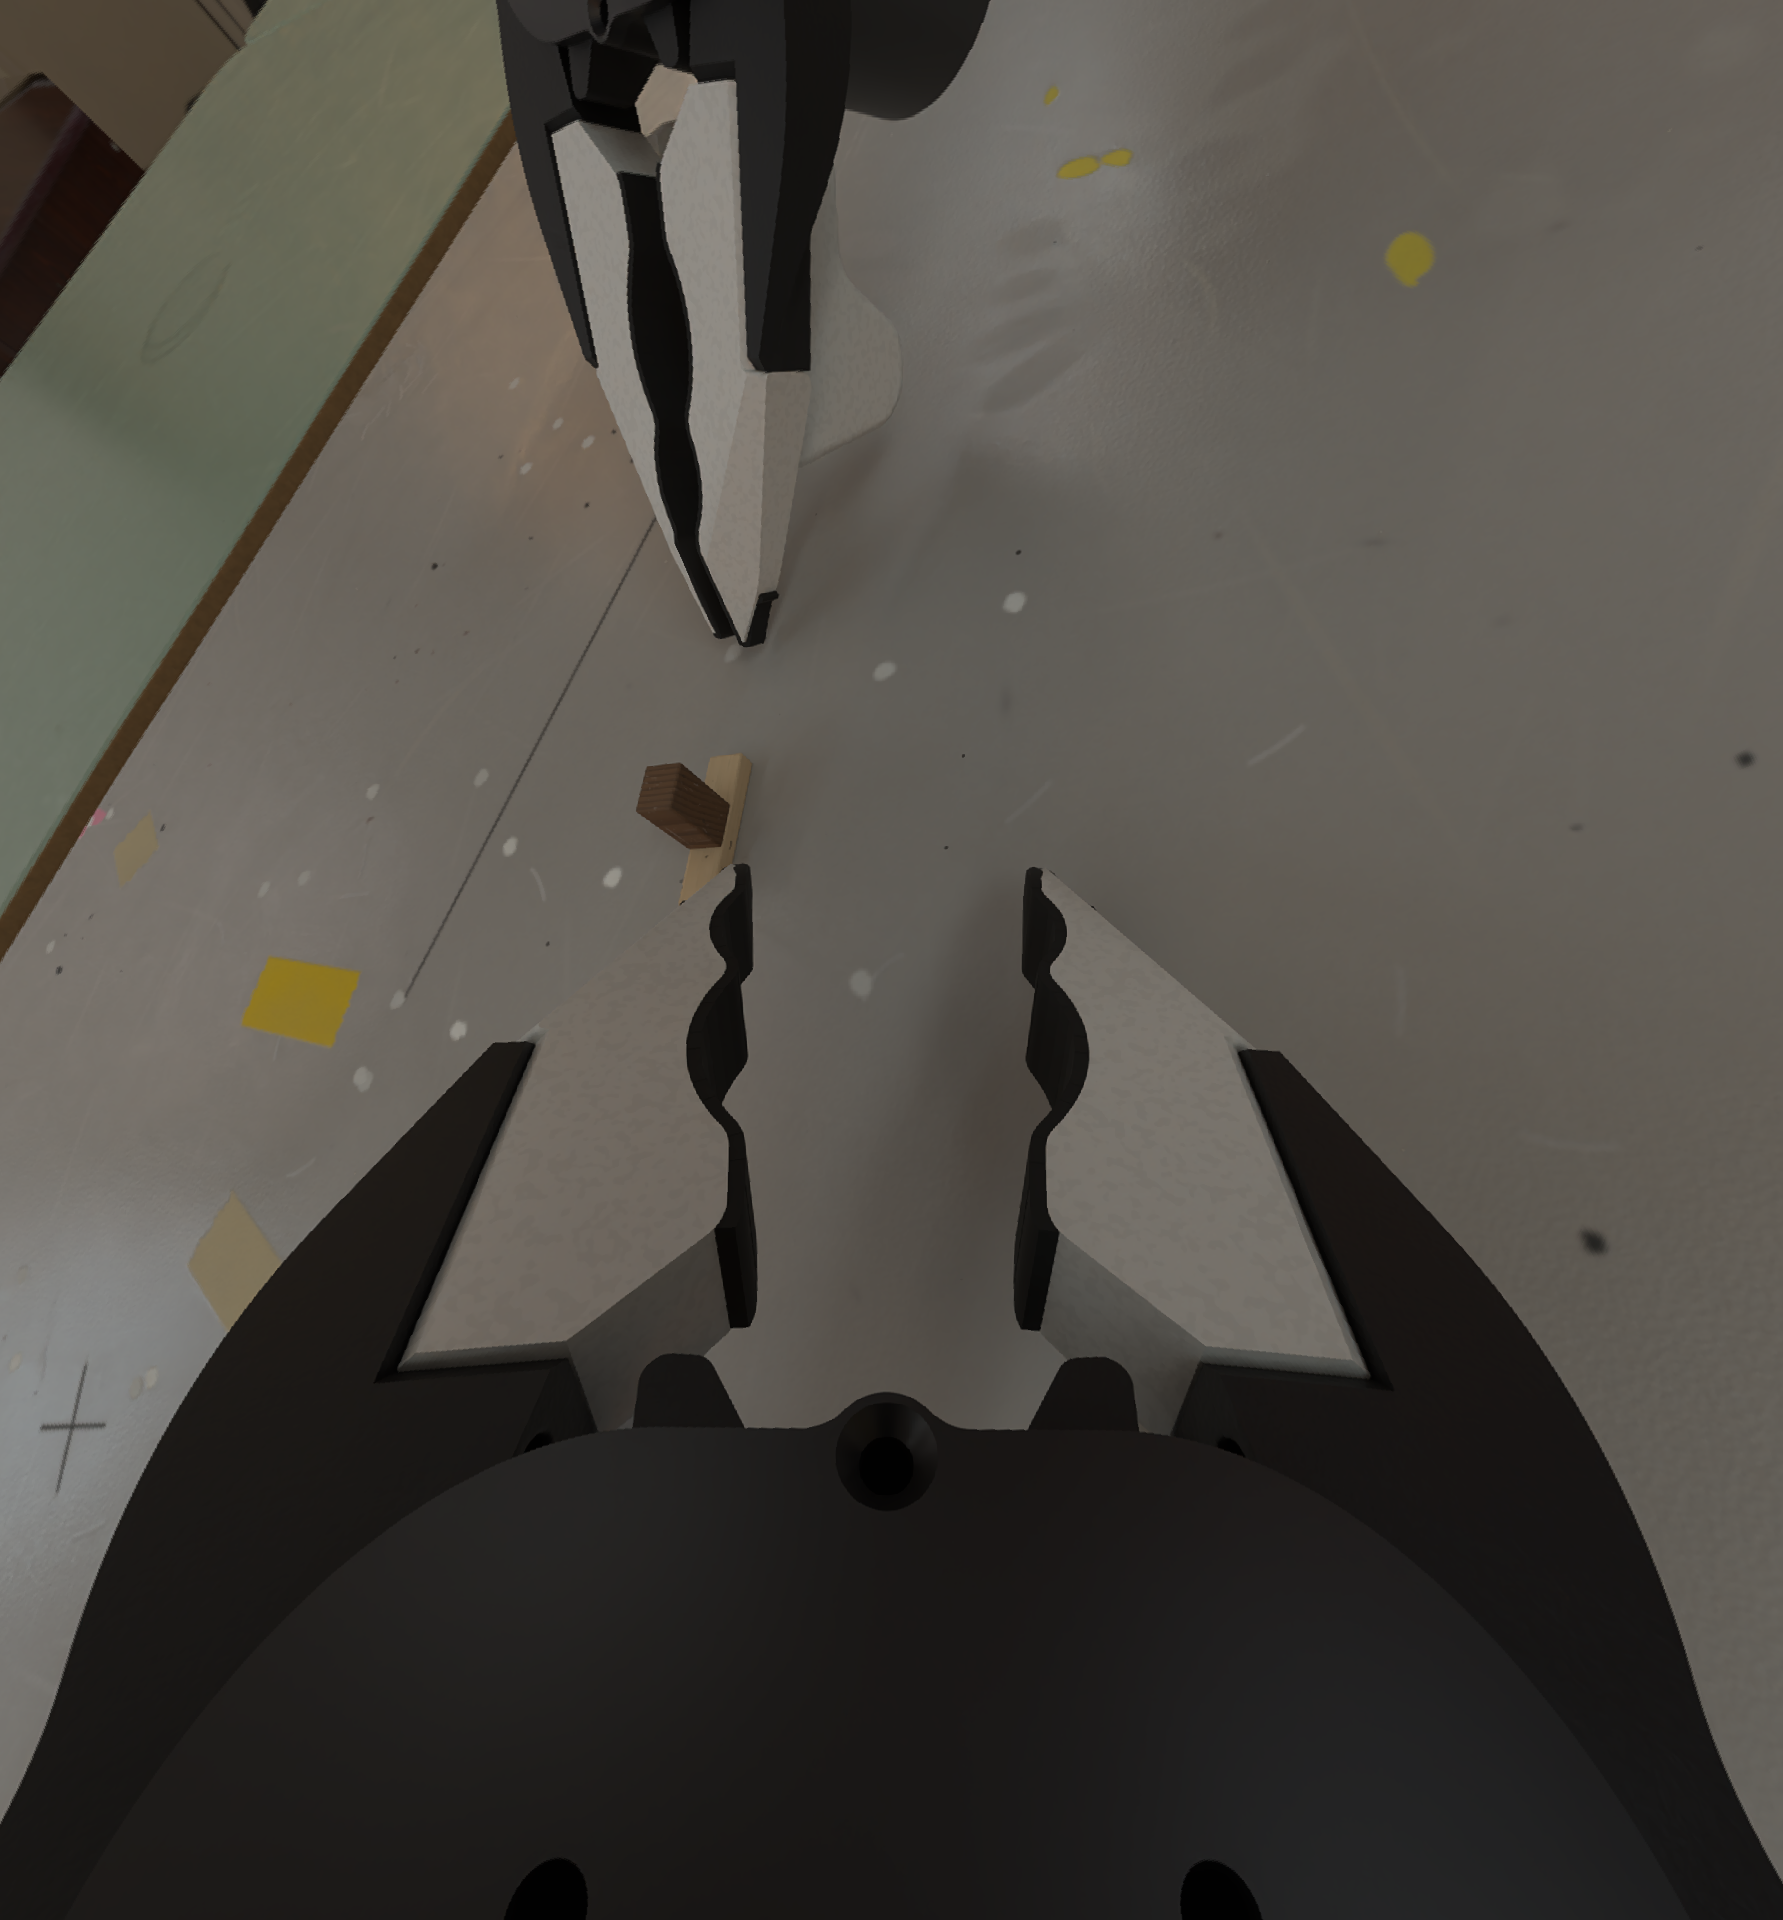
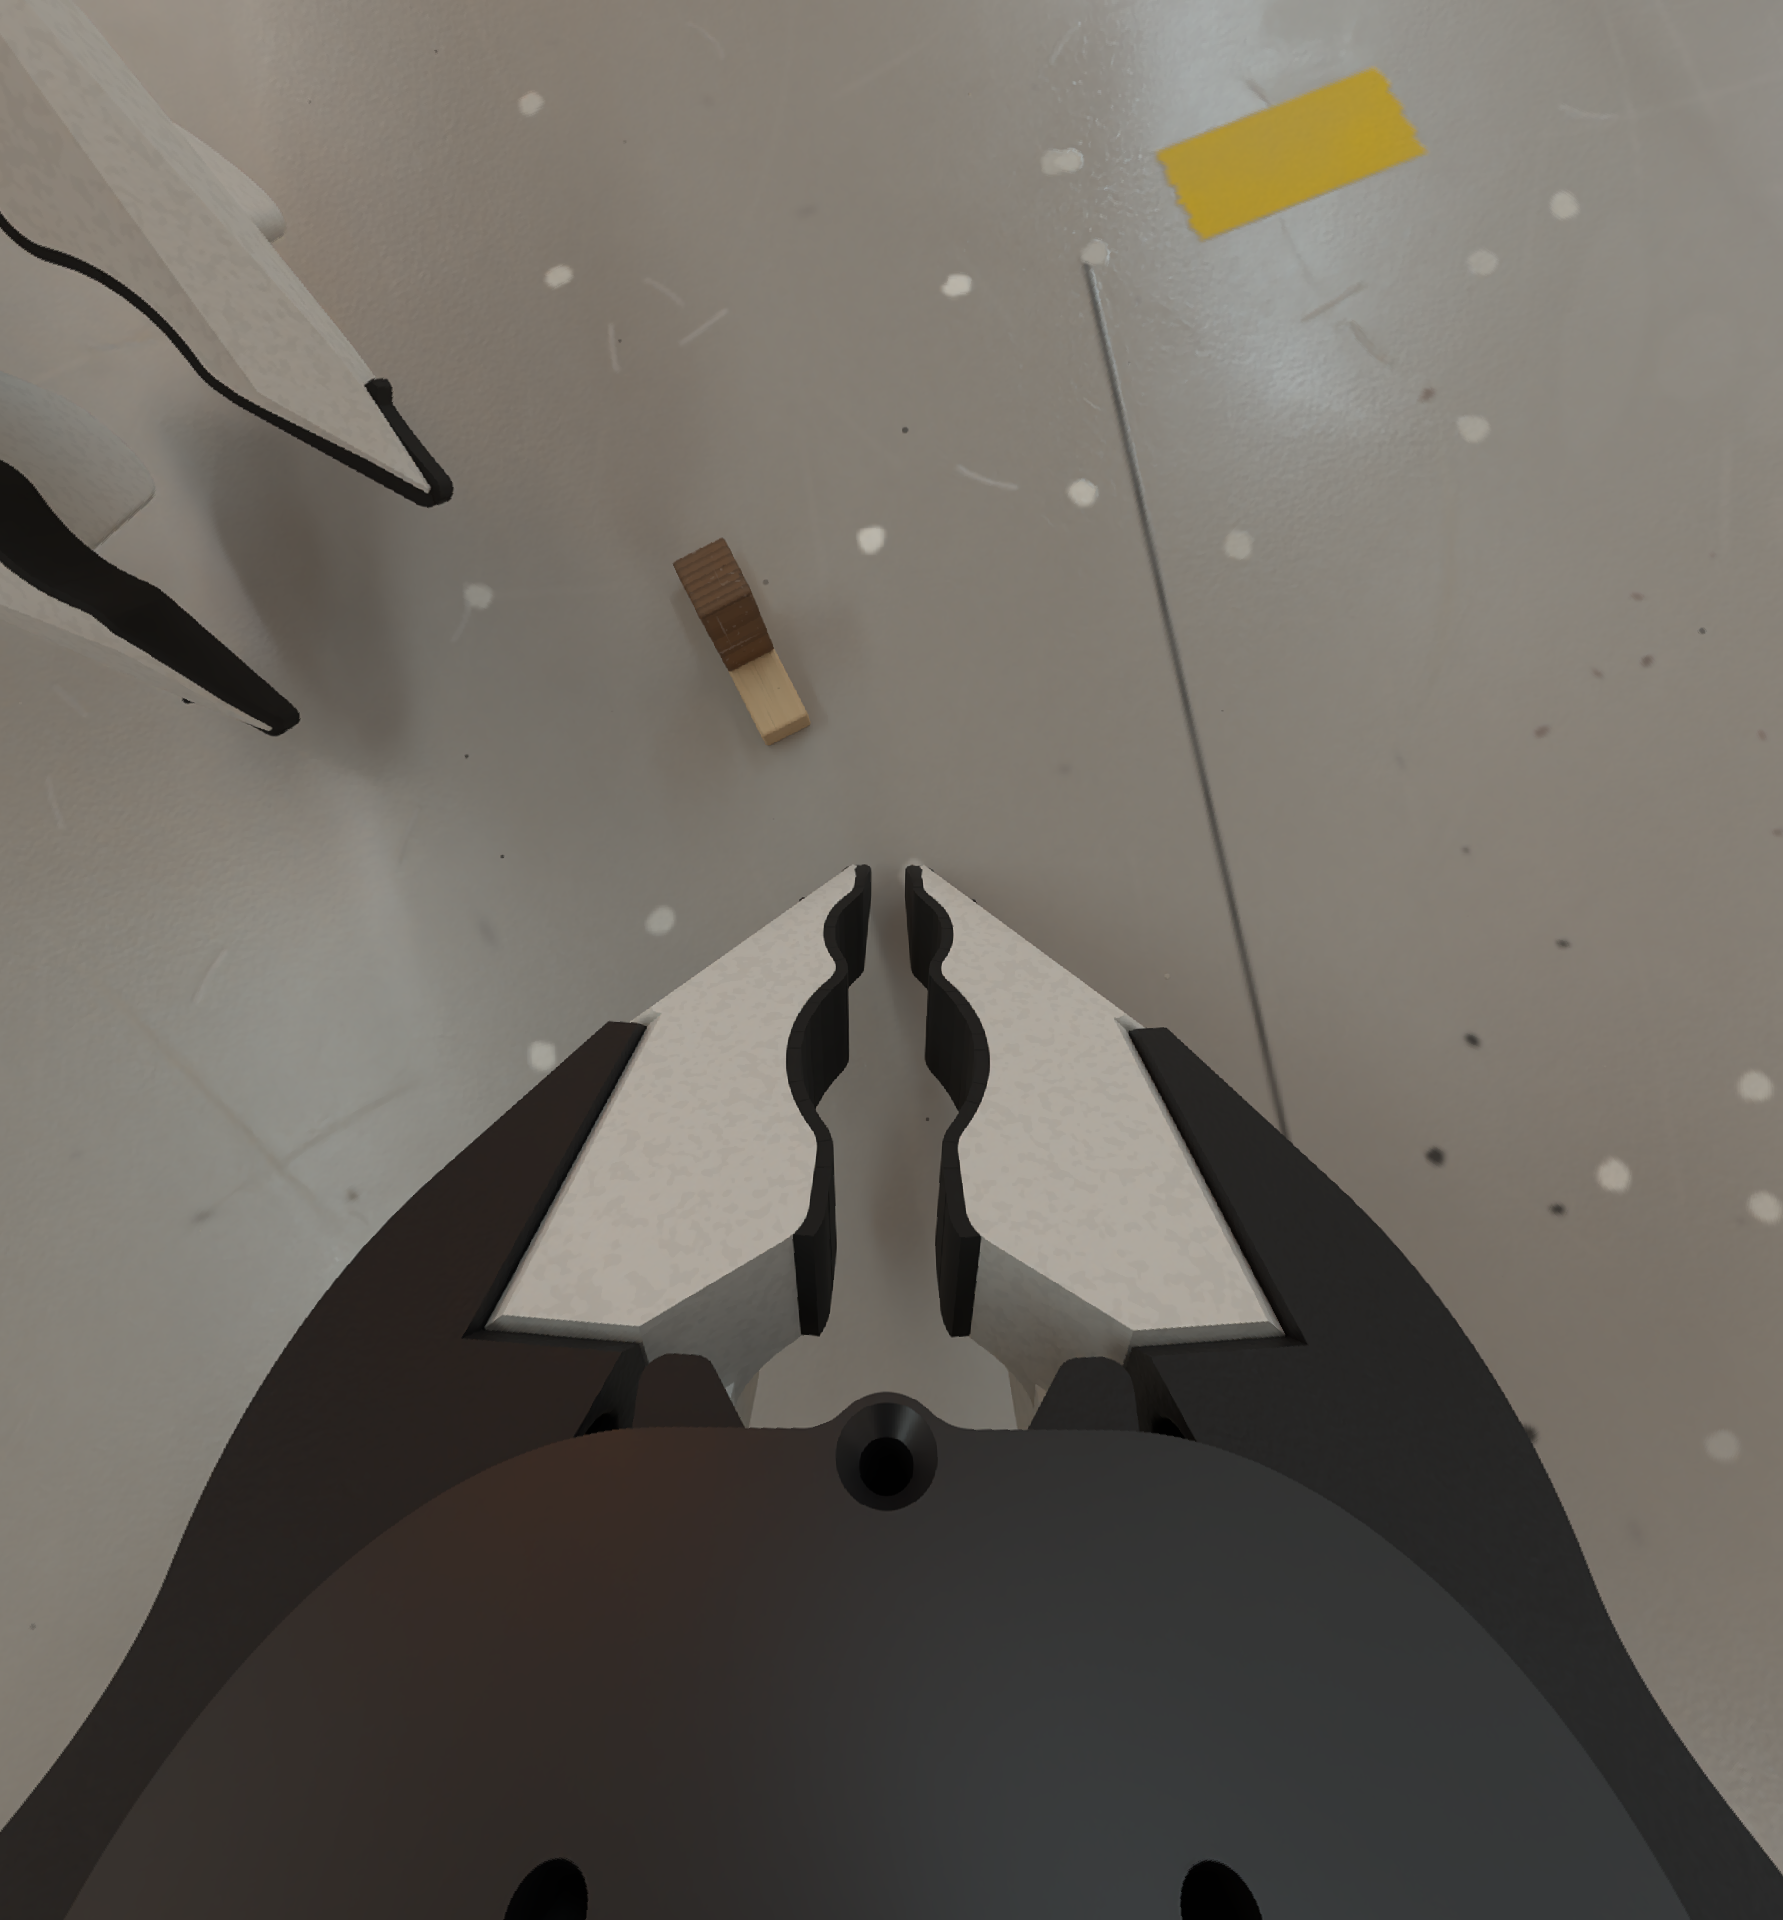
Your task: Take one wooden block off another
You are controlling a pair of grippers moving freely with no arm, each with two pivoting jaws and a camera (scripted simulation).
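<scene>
blocks sit stacked on the grey, paint-flecked worktop [image 2: 1386,727]: a dark wooden block [image 2: 729,608] rests on top of a pale wooden block [image 2: 775,707], covering one end of it and leaving the other end bare. that overhang looks like the reason for the layout, since the dark piece stands proud with its sides exposed, so a pinch could take it without touching the pale one beneath. nothing holds either block yet.

the left hand-held gripper [image 1: 885,878] has its fingers spread wide with only bare worktop between them. it looks steeply down at the worktop, and the stack [image 1: 695,816] lies just ahead of and beside its left fingertip, off its centre line. my reading is that it would need to shift sideways before closing on the dark block.

the right hand-held gripper [image 2: 887,873] has its fingers drawn nearly together, a thin slit left at the tips, and it grips nothing. it also points down at the worktop, with the blocks ahead of it and a little left of its axis, clearly apart from the tips. in the left wrist view it comes in from the far side, tips aimed toward the stack.

a strip of yellow tape [image 2: 1292,151] lies well apart from the blocks.
</scene>
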